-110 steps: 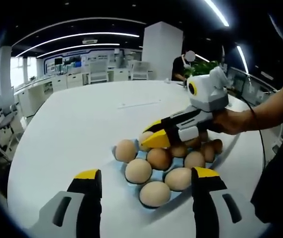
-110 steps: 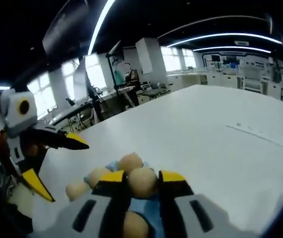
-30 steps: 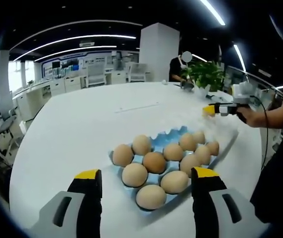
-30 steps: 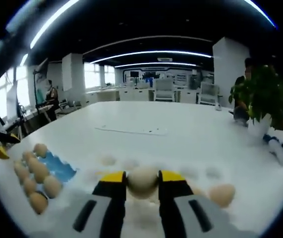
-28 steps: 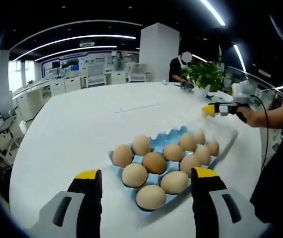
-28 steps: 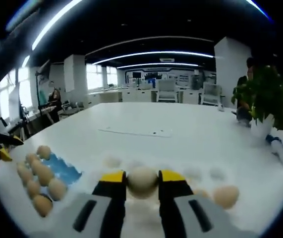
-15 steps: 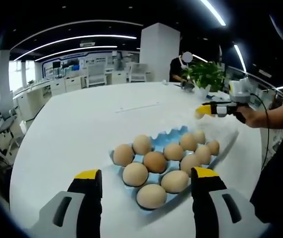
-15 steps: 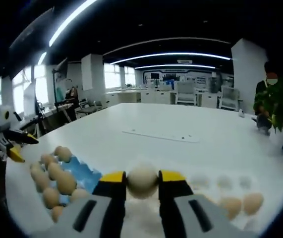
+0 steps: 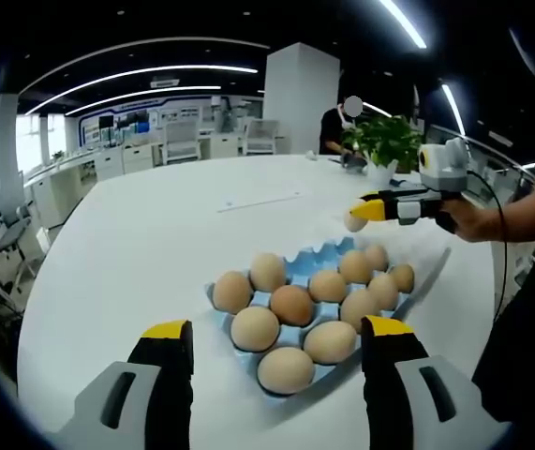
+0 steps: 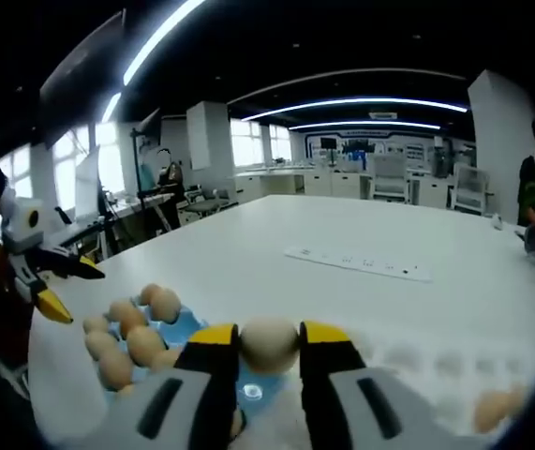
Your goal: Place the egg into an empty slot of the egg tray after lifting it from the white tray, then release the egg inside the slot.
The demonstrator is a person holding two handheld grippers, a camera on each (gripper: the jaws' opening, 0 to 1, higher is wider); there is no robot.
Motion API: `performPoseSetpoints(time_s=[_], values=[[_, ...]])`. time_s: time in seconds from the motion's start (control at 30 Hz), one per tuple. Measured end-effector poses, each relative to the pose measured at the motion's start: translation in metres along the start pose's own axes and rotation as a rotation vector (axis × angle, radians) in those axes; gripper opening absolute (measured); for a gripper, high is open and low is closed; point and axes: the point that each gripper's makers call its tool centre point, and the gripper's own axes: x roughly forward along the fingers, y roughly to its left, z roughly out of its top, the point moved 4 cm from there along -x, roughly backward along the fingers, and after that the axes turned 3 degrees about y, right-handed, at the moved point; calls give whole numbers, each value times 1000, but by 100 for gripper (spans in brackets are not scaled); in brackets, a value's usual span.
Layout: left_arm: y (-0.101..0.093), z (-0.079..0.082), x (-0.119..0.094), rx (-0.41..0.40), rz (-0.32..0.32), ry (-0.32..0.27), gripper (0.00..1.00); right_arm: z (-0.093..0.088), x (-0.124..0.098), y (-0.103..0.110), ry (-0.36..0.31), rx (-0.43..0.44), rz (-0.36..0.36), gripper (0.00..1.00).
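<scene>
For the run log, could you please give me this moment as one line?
phase: carry | right hand-held gripper: shut on egg, above blue egg tray | left hand-held gripper: open, idle | tray: free slots at far end

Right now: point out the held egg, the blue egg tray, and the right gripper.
held egg [image 10: 269,343], right gripper view, its front face.
blue egg tray [image 9: 306,266], left gripper view, bare far slots.
right gripper [image 9: 361,212], left gripper view, yellow tips.

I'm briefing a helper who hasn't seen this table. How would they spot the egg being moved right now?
On the big white table, find the blue egg tray filled with brown eggs. Just beyond its far edge, the right tongs hold one egg in the air. It alone is off the tray, pinched between yellow tips.
</scene>
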Motion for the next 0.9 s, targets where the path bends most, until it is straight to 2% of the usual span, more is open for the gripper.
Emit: performPoseSetpoints(time_s=[0.43,0.9], values=[[-2,1,0,1,-2,4,72,3,35,45,16,-32,142,24],[-2,2,1,-4,-6,3,72,-5,61,73,60,-59,232,25]])
